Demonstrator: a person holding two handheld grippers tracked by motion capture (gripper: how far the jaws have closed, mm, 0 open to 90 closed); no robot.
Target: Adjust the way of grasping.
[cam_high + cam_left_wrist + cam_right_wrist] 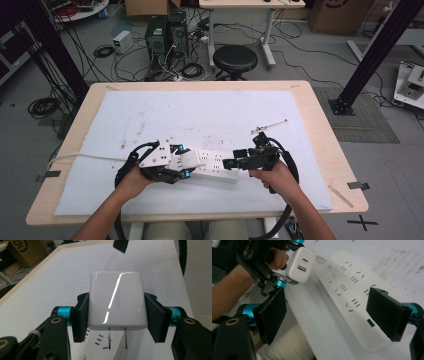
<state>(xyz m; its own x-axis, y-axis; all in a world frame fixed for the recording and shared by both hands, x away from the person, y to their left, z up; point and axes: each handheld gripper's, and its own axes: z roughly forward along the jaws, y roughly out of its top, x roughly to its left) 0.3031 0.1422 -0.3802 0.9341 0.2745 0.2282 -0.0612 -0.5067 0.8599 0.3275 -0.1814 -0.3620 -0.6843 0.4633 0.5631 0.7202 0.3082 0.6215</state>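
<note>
the left claw (117,315) grips a white charger block (117,302), its two black pads pressed flat against the block's opposite sides. in the left gripper view the block's two metal prongs (117,337) point down toward a white power strip (100,345) that lies just beneath, and they stand a little above its slots, not inside them. the block's glossy face catches a long streak of light. in the right gripper view the same charger block (300,263) shows its port end, with two sockets one above the other, held above the far end of the power strip (352,297) by the left hand (277,259)

the right claw (332,315) stands open, its padded jaws set wide on either side of the near end of the power strip, with a gap at each pad. whether a pad touches the strip i cannot tell

in the high view the power strip (215,165) lies across the near middle of the desk (320,130) on a white sheet (200,115), with the left claw (182,162) over its left end and the right claw (232,162) at its right end. the strip's white cord (85,156) runs off toward the desk's left edge. a thin white stick (270,126) lies on the sheet beyond the right hand (272,175), well apart from the strip
</note>
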